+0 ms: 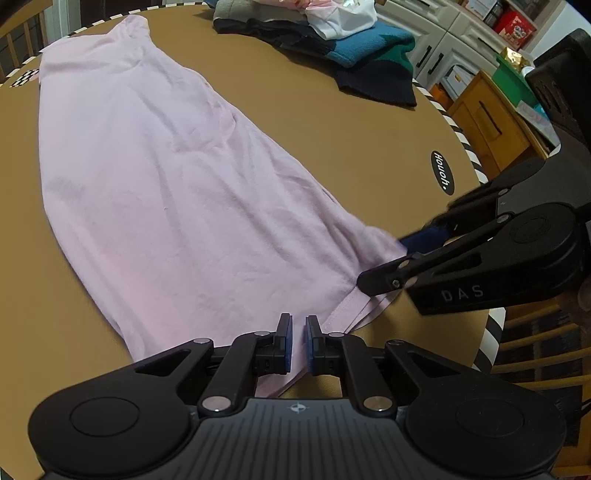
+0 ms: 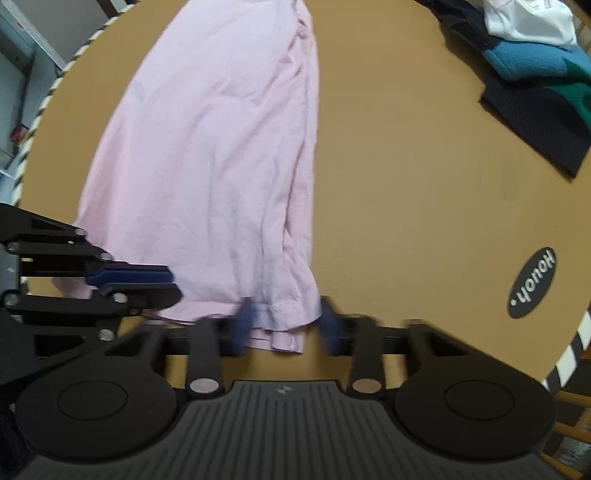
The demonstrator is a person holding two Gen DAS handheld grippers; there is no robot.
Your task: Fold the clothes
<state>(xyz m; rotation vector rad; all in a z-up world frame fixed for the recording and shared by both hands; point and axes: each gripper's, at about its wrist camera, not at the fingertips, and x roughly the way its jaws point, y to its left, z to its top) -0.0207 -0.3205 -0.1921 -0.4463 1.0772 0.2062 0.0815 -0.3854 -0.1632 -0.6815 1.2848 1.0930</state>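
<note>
A pale pink garment (image 1: 166,166) lies flat and lengthwise on the round brown table (image 1: 351,140), with its hem towards me. My left gripper (image 1: 299,332) points down at the hem's left part, its blue pads nearly together with pink cloth pinched between them. From the right wrist view it (image 2: 170,284) reaches in from the left over the garment (image 2: 221,147). My right gripper (image 2: 286,325) is blurred. Its jaws stand apart, straddling the hem's right corner. The left wrist view shows it (image 1: 384,262) at that corner too.
A pile of clothes sits at the table's far side: a blue, green and dark knit (image 1: 369,55) and a white piece (image 1: 343,18). A black oval sticker (image 1: 443,171) marks the table near its striped rim. A wooden chair (image 1: 535,343) and cabinets (image 1: 480,122) stand beyond.
</note>
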